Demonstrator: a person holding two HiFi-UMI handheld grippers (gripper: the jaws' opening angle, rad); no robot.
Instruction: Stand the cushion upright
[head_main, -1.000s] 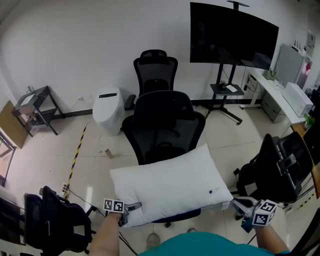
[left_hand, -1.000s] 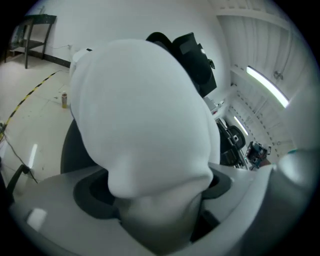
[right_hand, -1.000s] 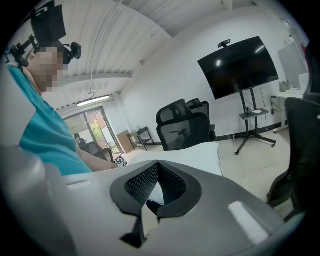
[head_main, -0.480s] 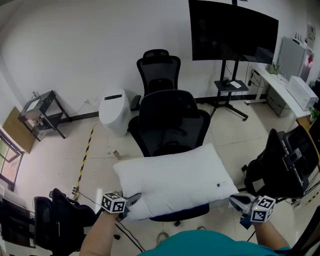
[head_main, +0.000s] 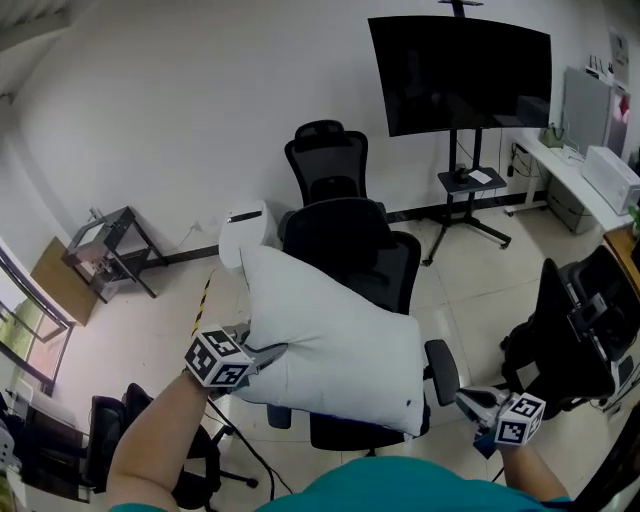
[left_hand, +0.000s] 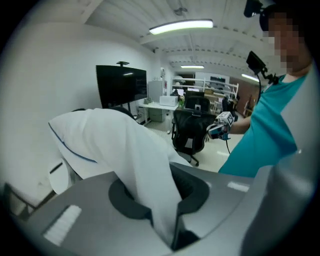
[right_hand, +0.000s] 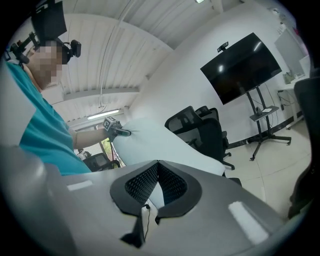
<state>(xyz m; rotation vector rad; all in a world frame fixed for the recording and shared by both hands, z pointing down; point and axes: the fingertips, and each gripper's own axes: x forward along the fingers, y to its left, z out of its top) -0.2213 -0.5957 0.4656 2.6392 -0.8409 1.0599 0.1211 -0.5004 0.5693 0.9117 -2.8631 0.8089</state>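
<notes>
Cushion (head_main: 330, 350): it is big, white and soft, and it sits on the seat of a black office chair (head_main: 345, 245). It is tipped up on a slant. Its top left corner is high, next to the chair's back. Its bottom right corner is low, down by the seat and close to the chair's armrest (head_main: 441, 370). A small dark tag (head_main: 408, 403) shows near that low corner.

The left gripper (head_main: 262, 355) is at the cushion's left edge. Its fingers are squeezed tight on a fold of the white cloth, and the cloth bunches up between them. The person's bare left arm (head_main: 150, 440) comes from the bottom left and stretches forward and up, so this gripper is held well above the floor.

The right gripper (head_main: 470, 402) is much lower, down at the bottom right, close to the person's teal shirt (head_main: 420, 490). It points to the left, toward the cushion's low corner. Its fingers are pressed together at the tips. From the head view it sits just beside the armrest with a gap between it and the cushion, and I cannot see it holding any cloth.

Another black chair (head_main: 328, 160) stands behind the first one, by the white wall. A big dark screen (head_main: 460, 70) on a stand is off to the right.
</notes>
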